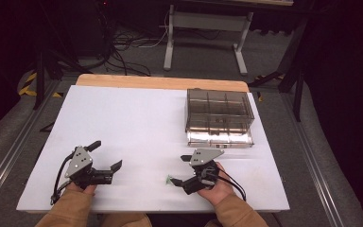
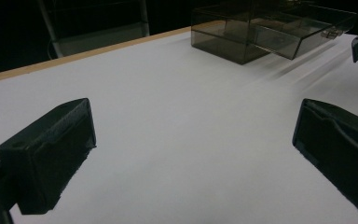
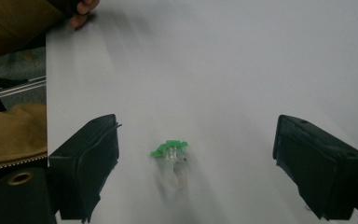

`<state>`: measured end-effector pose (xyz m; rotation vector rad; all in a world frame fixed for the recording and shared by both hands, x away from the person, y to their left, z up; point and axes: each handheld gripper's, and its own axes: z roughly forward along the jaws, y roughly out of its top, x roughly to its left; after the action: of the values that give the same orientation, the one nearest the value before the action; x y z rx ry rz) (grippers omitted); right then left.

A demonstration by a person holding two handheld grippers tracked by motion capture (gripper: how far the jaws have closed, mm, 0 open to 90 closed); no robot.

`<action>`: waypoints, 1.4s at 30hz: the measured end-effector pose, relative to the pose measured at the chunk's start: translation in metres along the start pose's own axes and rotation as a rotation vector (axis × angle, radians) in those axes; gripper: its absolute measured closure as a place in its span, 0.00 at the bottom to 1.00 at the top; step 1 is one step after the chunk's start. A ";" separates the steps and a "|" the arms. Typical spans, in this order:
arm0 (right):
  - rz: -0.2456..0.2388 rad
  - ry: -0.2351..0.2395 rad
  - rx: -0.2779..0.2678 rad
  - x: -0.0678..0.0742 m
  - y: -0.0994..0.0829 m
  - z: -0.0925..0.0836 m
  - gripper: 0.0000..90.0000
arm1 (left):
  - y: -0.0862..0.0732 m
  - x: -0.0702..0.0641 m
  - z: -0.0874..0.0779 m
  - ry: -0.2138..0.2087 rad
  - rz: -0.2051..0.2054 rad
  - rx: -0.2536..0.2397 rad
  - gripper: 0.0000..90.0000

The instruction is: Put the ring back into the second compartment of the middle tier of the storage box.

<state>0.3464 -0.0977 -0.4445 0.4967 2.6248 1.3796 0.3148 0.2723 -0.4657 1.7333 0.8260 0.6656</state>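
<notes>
White tabletop (image 1: pixel 137 123) carries a smoky clear plastic compartment box (image 1: pixel 220 111) at its far right, the left gripper (image 1: pixel 108 158) resting spread and empty near the front, the right gripper (image 3: pixel 196 154) released astride, not touching, a small clear ring with green top (image 3: pixel 171 161) lying between its jaws.

High cam looks down on table (image 1: pixel 137 118); gripper cams sit low, close, sharing it.

Lab: floor cables (image 1: pixel 123 52), black-curtained surroundings
</notes>
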 end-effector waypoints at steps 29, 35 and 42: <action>0.019 0.003 0.136 0.012 -0.005 0.039 0.27 | 0.000 0.000 0.000 -0.003 -0.001 0.000 0.00; 0.030 0.000 0.154 0.013 -0.006 0.044 0.35 | 0.000 0.000 0.000 -0.003 0.007 0.000 0.00; 0.013 -0.016 0.163 0.017 -0.006 0.046 0.44 | 0.000 0.000 0.000 -0.003 0.002 -0.006 0.00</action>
<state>0.3420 -0.0589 -0.4754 0.5429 2.7390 1.1648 0.3148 0.2720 -0.4659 1.7294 0.8202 0.6659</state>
